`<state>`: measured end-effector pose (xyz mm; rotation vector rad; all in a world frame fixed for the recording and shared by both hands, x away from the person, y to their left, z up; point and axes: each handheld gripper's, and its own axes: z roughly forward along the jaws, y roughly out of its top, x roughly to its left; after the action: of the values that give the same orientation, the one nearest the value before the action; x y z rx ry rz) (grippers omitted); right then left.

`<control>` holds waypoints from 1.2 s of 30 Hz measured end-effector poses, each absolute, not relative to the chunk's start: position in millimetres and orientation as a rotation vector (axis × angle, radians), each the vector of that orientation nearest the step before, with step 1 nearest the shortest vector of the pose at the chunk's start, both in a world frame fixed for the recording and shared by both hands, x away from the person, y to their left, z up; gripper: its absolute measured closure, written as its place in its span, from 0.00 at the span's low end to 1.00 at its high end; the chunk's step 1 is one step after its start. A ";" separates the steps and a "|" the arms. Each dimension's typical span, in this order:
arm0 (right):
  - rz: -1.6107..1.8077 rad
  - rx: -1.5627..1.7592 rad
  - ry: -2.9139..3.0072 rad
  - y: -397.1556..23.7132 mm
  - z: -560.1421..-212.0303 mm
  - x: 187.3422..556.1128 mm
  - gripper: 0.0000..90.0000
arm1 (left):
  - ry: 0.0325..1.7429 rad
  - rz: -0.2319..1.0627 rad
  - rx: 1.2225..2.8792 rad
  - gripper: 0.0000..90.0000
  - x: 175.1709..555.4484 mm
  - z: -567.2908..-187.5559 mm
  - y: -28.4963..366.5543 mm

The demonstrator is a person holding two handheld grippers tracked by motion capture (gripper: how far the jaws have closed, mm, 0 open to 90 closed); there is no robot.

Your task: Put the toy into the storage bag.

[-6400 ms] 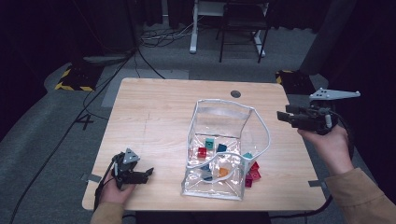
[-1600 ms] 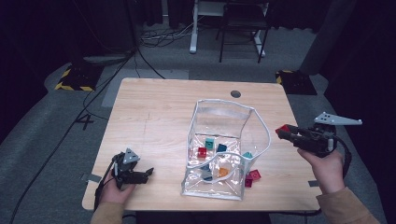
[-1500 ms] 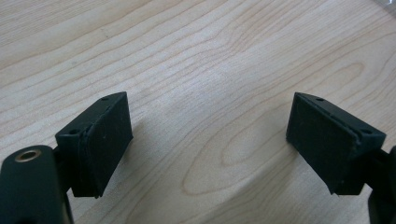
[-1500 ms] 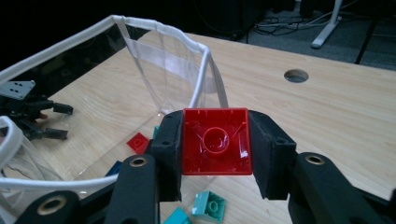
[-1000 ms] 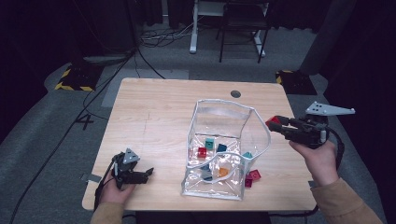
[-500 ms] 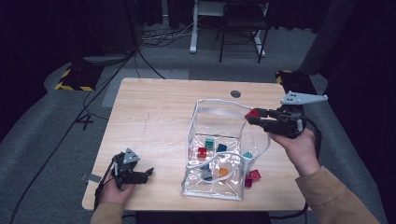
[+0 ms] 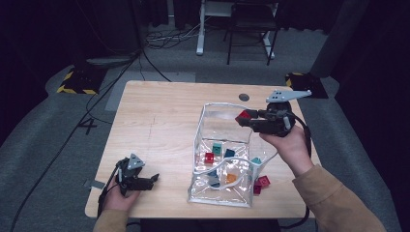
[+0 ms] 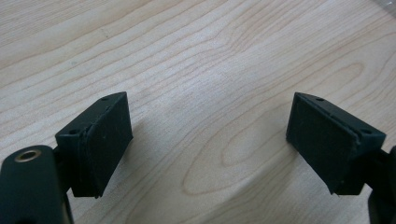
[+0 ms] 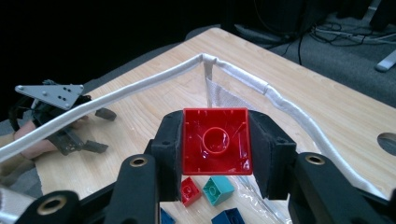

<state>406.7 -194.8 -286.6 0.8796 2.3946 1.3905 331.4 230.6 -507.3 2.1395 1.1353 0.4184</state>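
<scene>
A clear plastic bag (image 7: 220,145) with a white rim (image 9: 140,84) stands open on the wooden table (image 7: 159,121), holding several coloured bricks (image 7: 209,157). My right gripper (image 7: 245,119) hovers above the bag's right rim, shut on a red brick (image 9: 215,140) whose hollow underside faces the camera. Below it inside the bag lie a small red brick (image 9: 190,191) and a teal brick (image 9: 218,189). My left gripper (image 7: 151,180) rests near the table's front left corner, open, with bare wood (image 8: 210,140) between its pads (image 8: 105,140).
Two red bricks (image 7: 261,183) lie on the table just outside the bag's right front corner. A round hole (image 7: 244,97) marks the table's far side. Cables and a chair base stand on the floor beyond the table.
My right gripper has carried the red brick leftward from beyond the table's right edge to above the bag's rim. The left gripper has stayed put.
</scene>
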 end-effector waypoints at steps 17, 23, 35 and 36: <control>1.151 0.888 2.575 -161.4 -313.8 420.3 0.65 | 1.135 0.418 2.139 0.16 331.4 -507.4 230.6; 1.103 0.853 2.647 -153.8 -318.3 417.7 0.60 | 1.135 0.418 2.139 0.16 331.5 -507.4 230.6; 1.242 0.831 2.566 -168.3 -302.0 399.2 0.55 | 1.135 0.418 2.140 0.16 331.4 -507.3 230.6; 1.255 0.830 2.556 -170.8 -300.0 396.7 0.55 | 1.136 0.418 2.140 0.16 331.4 -507.3 230.6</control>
<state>396.7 -170.8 -300.0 0.8296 2.5558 1.2545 331.4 230.6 -507.3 2.1397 1.1355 0.4180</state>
